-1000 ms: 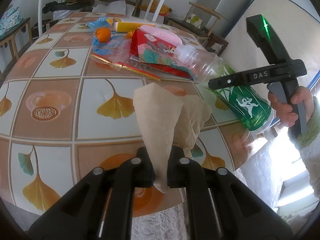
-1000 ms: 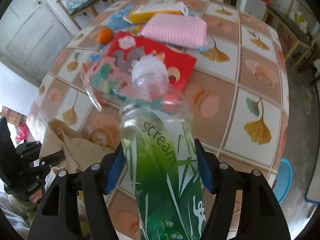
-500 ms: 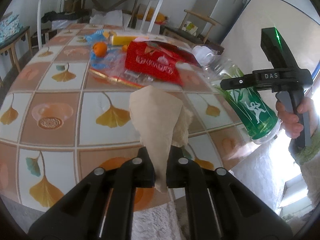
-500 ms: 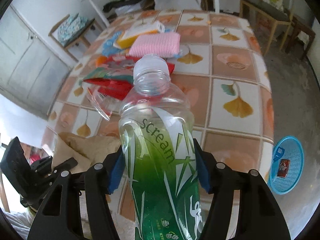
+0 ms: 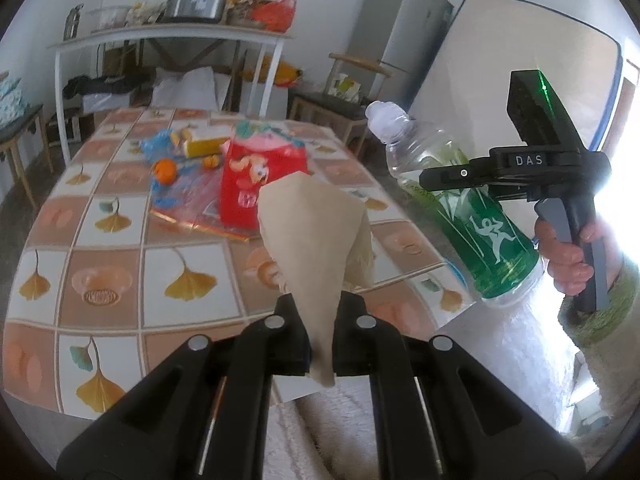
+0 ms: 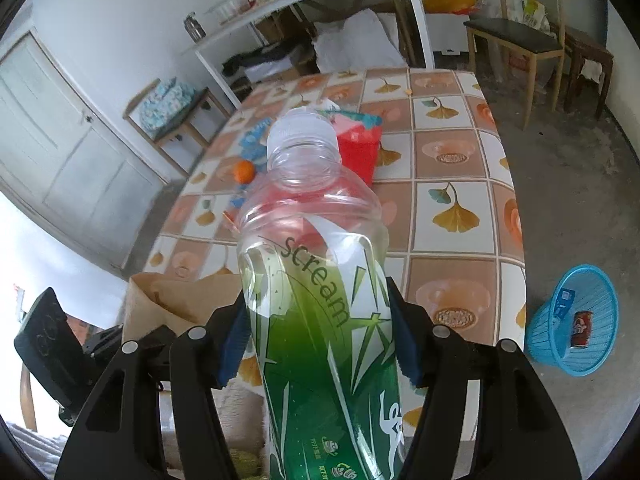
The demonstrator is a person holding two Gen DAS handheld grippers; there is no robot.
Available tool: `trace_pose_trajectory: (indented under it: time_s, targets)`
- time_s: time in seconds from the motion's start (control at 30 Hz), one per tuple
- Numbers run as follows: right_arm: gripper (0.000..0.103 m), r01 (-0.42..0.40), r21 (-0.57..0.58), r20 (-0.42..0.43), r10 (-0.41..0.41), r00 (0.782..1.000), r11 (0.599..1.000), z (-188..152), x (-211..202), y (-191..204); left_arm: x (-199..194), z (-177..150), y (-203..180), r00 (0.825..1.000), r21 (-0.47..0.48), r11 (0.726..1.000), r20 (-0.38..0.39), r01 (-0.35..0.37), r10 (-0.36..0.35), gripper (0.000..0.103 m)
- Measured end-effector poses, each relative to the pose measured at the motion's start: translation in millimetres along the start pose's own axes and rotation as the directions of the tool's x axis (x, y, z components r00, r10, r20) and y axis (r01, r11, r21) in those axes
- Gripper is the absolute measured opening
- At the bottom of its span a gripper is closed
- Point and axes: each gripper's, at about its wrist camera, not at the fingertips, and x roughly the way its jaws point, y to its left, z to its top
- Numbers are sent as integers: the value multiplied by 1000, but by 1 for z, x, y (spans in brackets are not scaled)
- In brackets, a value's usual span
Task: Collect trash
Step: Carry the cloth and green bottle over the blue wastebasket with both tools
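bottle (image 6: 320, 300) between fingers (image 6: 408, 344) (gripped)

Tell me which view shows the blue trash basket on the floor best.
The right wrist view. The blue trash basket sits on the floor right of the table, its open mouth showing a can inside. The left wrist view does not show it at all; it looks across the table toward the shelves.

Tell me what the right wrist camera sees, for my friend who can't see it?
The right gripper is clamped on a green-labelled plastic bottle with a white cap, held above a table with leaf-patterned tiles. A red packet and an orange lie on the table, and a blue basket sits on the floor to the right.
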Motion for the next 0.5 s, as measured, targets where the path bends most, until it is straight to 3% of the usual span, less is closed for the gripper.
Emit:
trace_pose_trajectory:
  time_s: [0.3,0.5]
  targets:
    - [60,-54,50,93,49,994,997,-22,-43,-22,-8,20,-37,999,71,997,36,25,-28,5]
    - [60,-40,186,191,4,982,982,-45,-85,-71,5,48,-74,993,138,984,23,114,-118,5]
